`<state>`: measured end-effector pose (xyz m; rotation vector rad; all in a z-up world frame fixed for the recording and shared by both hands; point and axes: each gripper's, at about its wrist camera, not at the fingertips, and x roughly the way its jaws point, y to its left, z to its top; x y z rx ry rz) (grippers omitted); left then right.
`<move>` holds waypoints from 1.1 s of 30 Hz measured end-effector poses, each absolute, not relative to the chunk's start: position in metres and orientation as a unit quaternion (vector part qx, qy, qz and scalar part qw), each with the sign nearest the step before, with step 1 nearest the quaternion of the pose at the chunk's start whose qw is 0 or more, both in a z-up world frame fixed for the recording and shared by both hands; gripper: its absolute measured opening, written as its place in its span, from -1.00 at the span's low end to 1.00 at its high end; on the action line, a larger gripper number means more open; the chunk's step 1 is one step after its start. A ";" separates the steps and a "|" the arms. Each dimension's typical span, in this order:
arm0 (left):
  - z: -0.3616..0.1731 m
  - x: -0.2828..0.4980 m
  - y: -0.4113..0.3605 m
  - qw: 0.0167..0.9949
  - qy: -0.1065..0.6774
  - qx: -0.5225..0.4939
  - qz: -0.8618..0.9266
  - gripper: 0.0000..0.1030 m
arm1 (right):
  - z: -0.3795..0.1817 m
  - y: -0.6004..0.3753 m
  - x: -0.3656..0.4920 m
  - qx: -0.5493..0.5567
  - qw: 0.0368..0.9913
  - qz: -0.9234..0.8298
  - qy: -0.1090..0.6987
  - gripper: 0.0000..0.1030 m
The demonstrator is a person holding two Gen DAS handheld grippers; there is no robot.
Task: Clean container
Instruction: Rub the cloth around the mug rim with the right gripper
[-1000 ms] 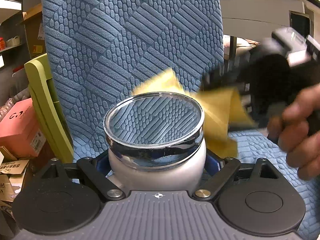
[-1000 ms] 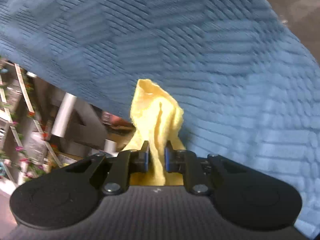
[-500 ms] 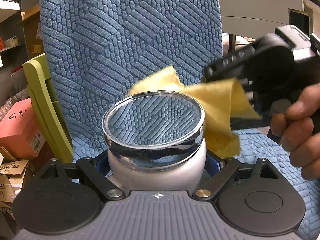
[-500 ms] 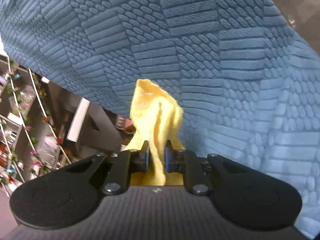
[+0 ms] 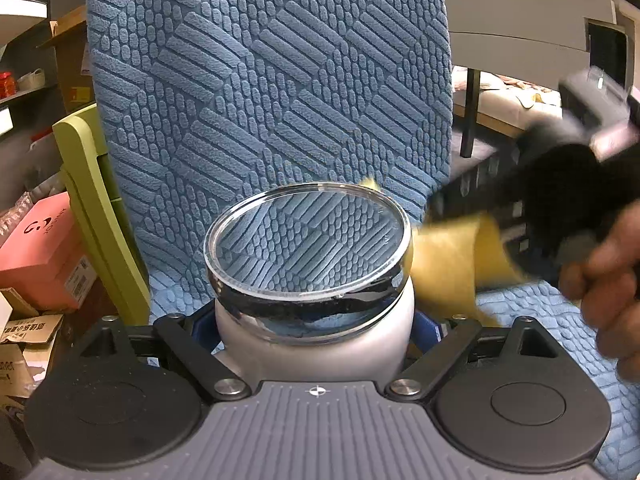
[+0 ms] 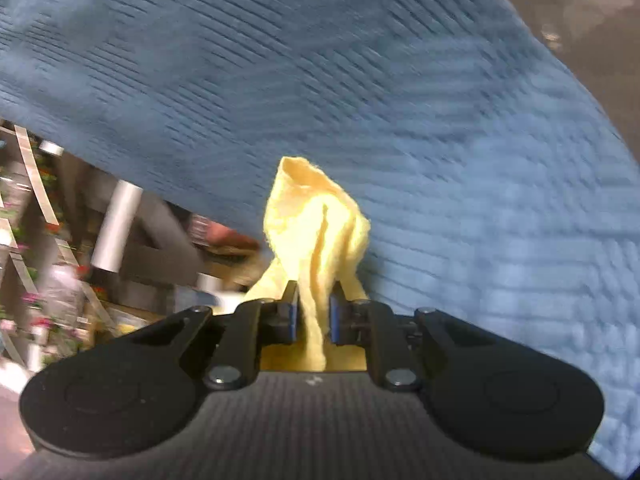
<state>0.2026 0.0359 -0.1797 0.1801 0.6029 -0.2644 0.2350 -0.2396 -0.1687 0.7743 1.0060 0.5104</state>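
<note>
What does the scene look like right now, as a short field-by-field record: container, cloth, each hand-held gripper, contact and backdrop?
container: white round jar with chrome collar and clear lid, upright
cloth: yellow soft cloth, bunched
left hand-held gripper: shut on the jar's white body
right hand-held gripper: shut on the cloth, motion-blurred in the left wrist view
contact: cloth at the jar's right side by the collar; actual touching cannot be told
backdrop: blue textured chair cover behind the jar

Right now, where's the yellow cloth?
The yellow cloth is pinched in the right gripper. In the left wrist view it hangs just right of the white jar held by the left gripper, before the blue chair.
</note>
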 end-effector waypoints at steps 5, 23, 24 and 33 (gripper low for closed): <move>-0.176 0.198 0.031 0.941 0.301 0.077 -0.133 0.79 | -0.154 -0.237 0.232 0.382 0.778 0.254 0.430 -0.69; -0.146 0.145 0.006 0.937 0.304 0.105 -0.135 0.80 | -0.162 -0.257 0.212 0.358 0.792 0.224 0.440 -0.69; -0.146 0.142 0.005 0.937 0.304 0.104 -0.134 0.80 | -0.167 -0.264 0.209 0.359 0.790 0.217 0.447 -0.69; -0.142 0.128 0.005 0.938 0.304 0.094 -0.137 0.65 | -0.150 -0.266 0.187 0.383 0.796 0.222 0.413 -0.69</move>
